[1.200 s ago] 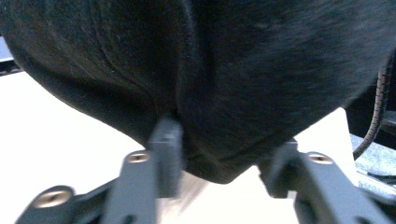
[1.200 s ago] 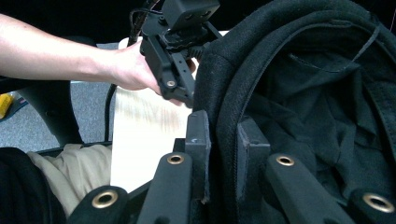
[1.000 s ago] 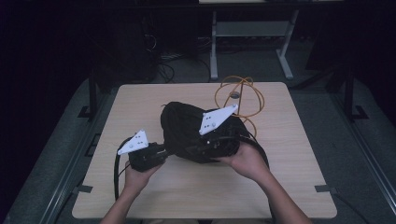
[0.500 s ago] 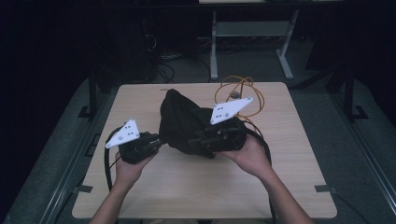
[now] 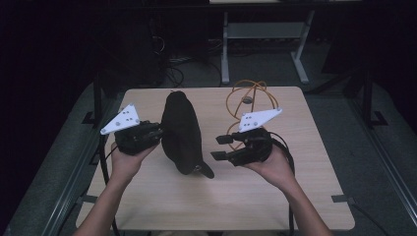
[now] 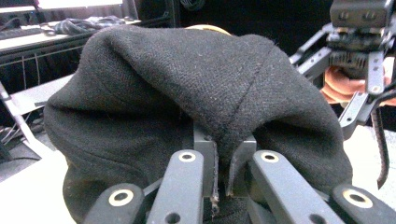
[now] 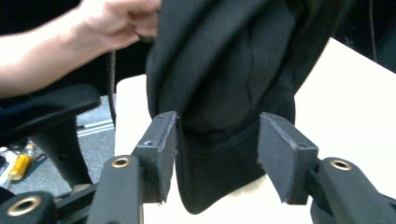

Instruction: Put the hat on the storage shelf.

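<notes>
Items in use: one black cap; two hand-held grippers; one coil of orange cable; one tabletop of pale wood grain.

Black cap: single item, woven wool-like cloth with visible twill and stitched panel seams, seen close in the left gripper view. A short stiff brim pokes out at its lower end, toward the person. In the high view it stands up off the tabletop as a narrow, folded, teardrop shape. Long axis runs from the far side of the tabletop toward the person, rounded crown end away, brim end near. Position: left of centre of the tabletop, between the two grippers. In the right gripper view the cloth hangs down as a dark fold, with its lower edge near the tabletop.

Left gripper: one, held in the person's left hand, at the cap's left side. Jaws clenched on a pinch of the cap's cloth, as the left gripper view shows, the fabric gathered into the narrow slit between them.

Right gripper: one, held in the right hand, just right of the cap and apart from it. Jaws released, spread wide; in the right gripper view the cap's lower fold shows in the gap between them, whether beyond them or within I cannot tell.

Orange cable: one coil, lying on the far right part of the tabletop behind the right gripper.
</notes>
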Motion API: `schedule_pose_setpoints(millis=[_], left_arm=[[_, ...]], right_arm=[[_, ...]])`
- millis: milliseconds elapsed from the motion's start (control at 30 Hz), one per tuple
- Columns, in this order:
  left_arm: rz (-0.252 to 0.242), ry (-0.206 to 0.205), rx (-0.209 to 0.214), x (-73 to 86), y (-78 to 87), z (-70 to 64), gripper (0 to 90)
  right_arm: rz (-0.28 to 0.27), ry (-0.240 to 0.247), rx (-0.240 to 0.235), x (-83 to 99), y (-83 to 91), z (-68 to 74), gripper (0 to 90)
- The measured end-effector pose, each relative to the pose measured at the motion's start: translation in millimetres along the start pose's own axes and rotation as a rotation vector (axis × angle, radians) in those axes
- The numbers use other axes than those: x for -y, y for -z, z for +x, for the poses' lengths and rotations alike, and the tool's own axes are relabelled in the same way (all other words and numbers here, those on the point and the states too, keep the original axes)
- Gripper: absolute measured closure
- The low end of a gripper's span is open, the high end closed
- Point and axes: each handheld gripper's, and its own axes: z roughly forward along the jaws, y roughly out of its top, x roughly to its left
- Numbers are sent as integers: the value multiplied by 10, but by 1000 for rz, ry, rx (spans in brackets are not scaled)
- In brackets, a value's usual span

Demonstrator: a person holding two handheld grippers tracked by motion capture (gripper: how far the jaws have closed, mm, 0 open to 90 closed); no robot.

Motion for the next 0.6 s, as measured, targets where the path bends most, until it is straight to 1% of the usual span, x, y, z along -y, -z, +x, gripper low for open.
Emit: schedule_pose_setpoints(millis=[100,133,167,200,233,267,300,367,400,467,500,567,600], left_arm=[[-17,24,3,-24,31,49,854],[-17,24,3,-24,31,49,853],[-21,26,5,-31,32,64,854],[-22,29,8,-40,31,79,854],[-24,32,10,-50,26,90,854],[-23,32,10,-62,20,98,854],[-17,30,9,-84,6,112,853],[-7,26,8,-97,0,121,854],[-2,28,6,-110,-10,131,853],[1,29,7,-117,-13,142,853],[5,32,9,-125,-15,150,854],[10,31,12,-138,-18,171,853],[8,38,16,-147,-22,183,853]], right_arm=[[17,-4,33,93,63,-27,388],[17,-4,33,93,63,-27,388],[19,-14,43,157,116,-54,364],[19,-14,43,157,116,-54,364],[17,-26,56,222,176,-81,340],[17,-26,56,222,176,-81,340],[25,-31,83,297,242,-110,326],[24,-36,89,326,265,-120,321],[20,-51,112,415,335,-147,303],[18,-56,118,447,359,-156,301],[11,-72,131,554,429,-180,296],[4,-89,149,644,482,-196,287],[4,-89,149,644,482,-196,287]])
